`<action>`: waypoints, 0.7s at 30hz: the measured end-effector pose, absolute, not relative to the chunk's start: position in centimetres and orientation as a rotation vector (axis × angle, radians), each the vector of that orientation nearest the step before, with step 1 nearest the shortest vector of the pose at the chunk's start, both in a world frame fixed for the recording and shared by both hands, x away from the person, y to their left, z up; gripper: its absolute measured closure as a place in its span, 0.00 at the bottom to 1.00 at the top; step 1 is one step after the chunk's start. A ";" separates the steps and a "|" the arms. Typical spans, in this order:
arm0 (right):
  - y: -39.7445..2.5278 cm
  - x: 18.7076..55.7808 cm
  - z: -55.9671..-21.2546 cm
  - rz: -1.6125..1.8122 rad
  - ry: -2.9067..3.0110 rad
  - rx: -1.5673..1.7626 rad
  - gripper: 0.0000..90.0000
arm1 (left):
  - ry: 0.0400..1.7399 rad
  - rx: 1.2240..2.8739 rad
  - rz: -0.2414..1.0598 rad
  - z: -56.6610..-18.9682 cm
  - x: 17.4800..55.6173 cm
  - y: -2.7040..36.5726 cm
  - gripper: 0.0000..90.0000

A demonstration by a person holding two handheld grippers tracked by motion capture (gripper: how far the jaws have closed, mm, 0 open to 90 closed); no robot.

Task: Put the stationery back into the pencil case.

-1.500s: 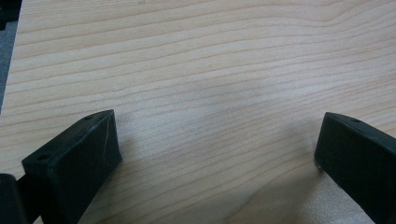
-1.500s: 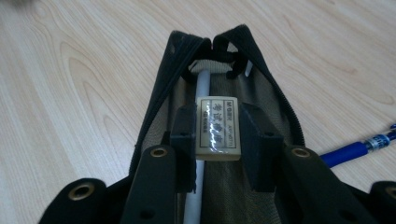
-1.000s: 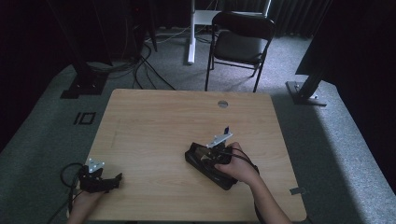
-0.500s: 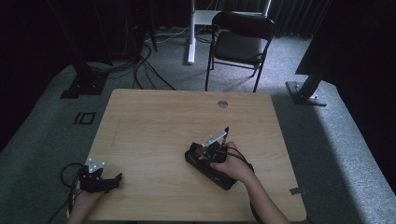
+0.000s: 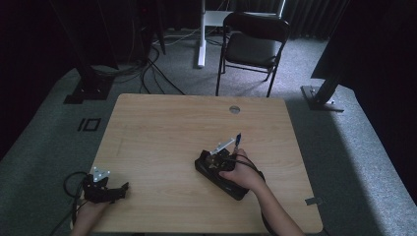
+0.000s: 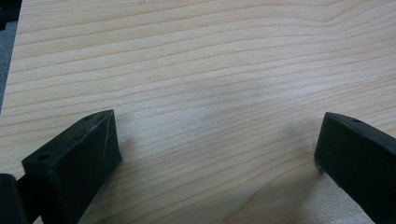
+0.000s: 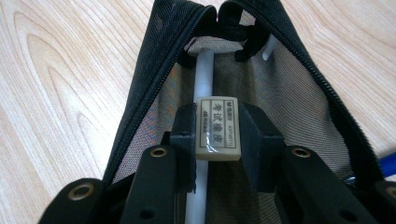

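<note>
eraser pinched between the jaws of my right gripper, held inside the open black mesh pouch above a white pen; my left gripper, jaws spread wide, rests empty on the table.

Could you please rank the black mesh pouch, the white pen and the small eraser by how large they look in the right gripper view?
1. Black mesh zip pouch, largest.
2. White pen, long and thin, partly hidden.
3. Small cream rectangular eraser, smallest, clamped by the right gripper.
</note>
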State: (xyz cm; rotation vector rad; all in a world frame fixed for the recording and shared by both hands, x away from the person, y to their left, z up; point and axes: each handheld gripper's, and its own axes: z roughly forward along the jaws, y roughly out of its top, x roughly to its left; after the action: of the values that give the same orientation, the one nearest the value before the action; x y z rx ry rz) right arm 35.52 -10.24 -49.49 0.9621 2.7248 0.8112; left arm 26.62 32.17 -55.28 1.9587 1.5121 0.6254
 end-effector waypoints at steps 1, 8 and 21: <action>-10.2 35.5 -49.5 0.812 2.725 0.968 0.76 | 1.512 1.959 0.626 -55.3 26.6 32.2 0.00; -10.3 35.6 -49.4 0.821 2.721 0.980 0.74 | 1.512 1.958 0.626 -55.3 26.6 32.2 0.00; -11.2 35.1 -47.6 0.888 2.687 0.953 0.72 | 1.512 1.959 0.625 -55.3 26.6 32.2 0.00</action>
State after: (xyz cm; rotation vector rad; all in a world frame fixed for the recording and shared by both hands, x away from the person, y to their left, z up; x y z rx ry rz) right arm 35.11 -11.16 -47.59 0.9532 2.6865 0.8883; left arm 26.62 32.17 -55.28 1.9586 1.5122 0.6255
